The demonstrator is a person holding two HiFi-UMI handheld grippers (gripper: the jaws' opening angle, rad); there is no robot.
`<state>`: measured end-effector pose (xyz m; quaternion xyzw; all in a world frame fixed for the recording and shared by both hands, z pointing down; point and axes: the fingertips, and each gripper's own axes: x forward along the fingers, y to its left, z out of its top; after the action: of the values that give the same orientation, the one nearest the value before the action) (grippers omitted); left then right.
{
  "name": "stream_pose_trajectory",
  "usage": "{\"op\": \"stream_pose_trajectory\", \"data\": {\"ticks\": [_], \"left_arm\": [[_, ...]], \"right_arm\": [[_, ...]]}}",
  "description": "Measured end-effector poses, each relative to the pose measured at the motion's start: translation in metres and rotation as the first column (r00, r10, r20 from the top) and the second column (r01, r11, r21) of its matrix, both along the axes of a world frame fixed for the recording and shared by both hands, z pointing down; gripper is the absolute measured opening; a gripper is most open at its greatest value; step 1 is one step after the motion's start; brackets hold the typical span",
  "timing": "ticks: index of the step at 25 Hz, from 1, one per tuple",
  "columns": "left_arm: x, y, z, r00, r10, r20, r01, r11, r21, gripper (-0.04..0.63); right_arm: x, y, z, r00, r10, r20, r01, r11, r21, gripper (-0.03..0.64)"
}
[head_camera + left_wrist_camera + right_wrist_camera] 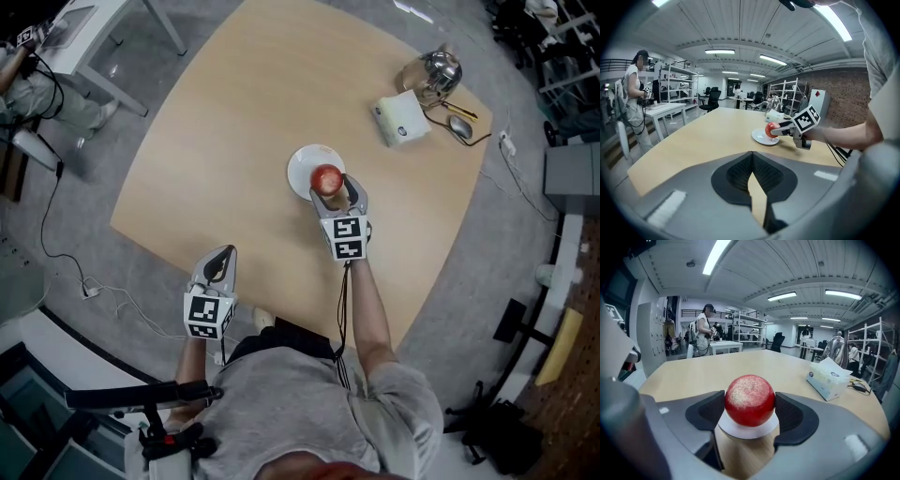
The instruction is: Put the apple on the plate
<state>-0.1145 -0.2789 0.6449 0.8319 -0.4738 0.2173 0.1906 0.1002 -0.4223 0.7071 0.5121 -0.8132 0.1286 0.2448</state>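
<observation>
- The tabletop (234, 141) is pale wood with rounded corners. A tissue box (403, 119) and a shiny kettle (433, 73) stand at its far right.
- The person's right forearm (370, 309) is bare and stretched straight forward over the near edge, reaching towards the middle of the tabletop.
- The right gripper (336, 190) lies level and points away from the person. Its jaws are clamped on the apple, one dark pad on each side.
- The left gripper (222, 255) is held back close to the body, at the tabletop's near left edge. Its jaws meet at the tips with nothing between them, and only bare wood shows past them.
- The plate (302, 169) is small, white and round, near the middle of the tabletop.
- The apple (749, 400) is red and round, with a pale speckled patch on top. It sits over the near right part of the plate.
- Whether the apple's underside touches the plate cannot be told, since the jaws cover its sides. Both hands are hidden under the marker cubes in the head view.
</observation>
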Motion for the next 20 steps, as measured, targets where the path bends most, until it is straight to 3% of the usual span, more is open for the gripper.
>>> {"op": "stream_pose_trajectory", "data": {"ticks": [20], "left_arm": [[0.0, -0.004, 0.007, 1.0, -0.007, -0.007, 0.007, 1.0, -0.013, 0.02]], "right_arm": [[-0.004, -0.016, 0.016, 1.0, 0.017, 0.019, -0.017, 0.999, -0.034, 0.347]]}}
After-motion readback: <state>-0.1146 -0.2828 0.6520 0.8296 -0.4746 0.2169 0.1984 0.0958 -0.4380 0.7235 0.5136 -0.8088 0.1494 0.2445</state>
